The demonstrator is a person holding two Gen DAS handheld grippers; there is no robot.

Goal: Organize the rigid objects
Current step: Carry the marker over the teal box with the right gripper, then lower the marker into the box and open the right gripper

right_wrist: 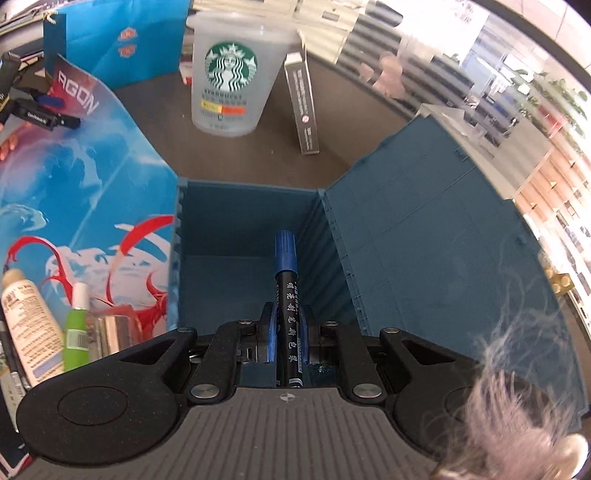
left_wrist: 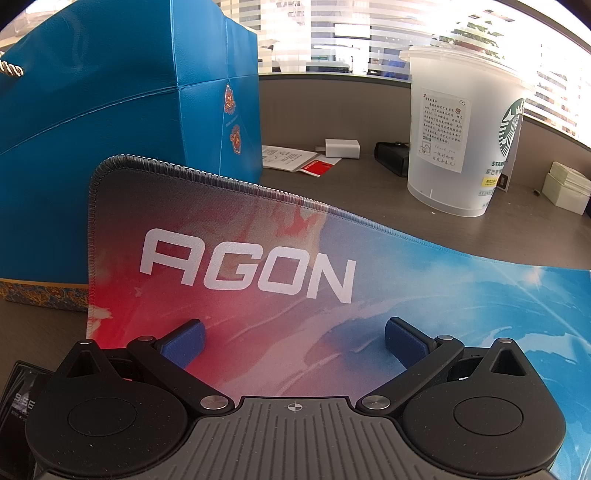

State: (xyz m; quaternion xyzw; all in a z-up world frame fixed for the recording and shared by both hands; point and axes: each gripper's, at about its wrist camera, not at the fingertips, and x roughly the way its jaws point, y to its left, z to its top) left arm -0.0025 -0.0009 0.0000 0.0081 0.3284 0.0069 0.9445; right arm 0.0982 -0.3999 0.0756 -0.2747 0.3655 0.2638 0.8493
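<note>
**Inspector:** Surface and surroundings first.

**Assistant:** A grey-brown wood-grain desk (left_wrist: 332,192) beside bright windows with horizontal blinds (left_wrist: 369,33). A large printed mouse mat in red, white and blue, lettered AGON (left_wrist: 258,266), covers the near part of the desk. At the back lie loose white papers with a red card (left_wrist: 295,158), a small white charger block (left_wrist: 341,147) and a small black device (left_wrist: 391,153). A slim dark carton (right_wrist: 304,103) stands tilted near the cup.

**Inspector:** Containers?

**Assistant:** Three. A tall blue paper gift bag with orange emblems (left_wrist: 129,110) stands at the mat's far left corner; its contents cannot be seen. A frosted translucent plastic Starbucks cup (left_wrist: 461,129) stands upright on the bare desk, apparently holding nothing. An open teal plastic box with a hinged lid (right_wrist: 240,229) sits against the mat's right edge, lid thrown back to the right; the visible floor is bare.

**Inspector:** Grippers?

**Assistant:** The left gripper (left_wrist: 295,341) hangs over the mat, blue pads spread wide, nothing between them. The right gripper (right_wrist: 286,325) is clamped tight on a black marker with a blue cap (right_wrist: 287,295), cap forward, held over the box's open compartment.

**Inspector:** Other items?

**Assistant:** A cream squeeze bottle (right_wrist: 29,325) and a green tube with a white cap (right_wrist: 77,332) lie on the mat, left of the box.
</note>
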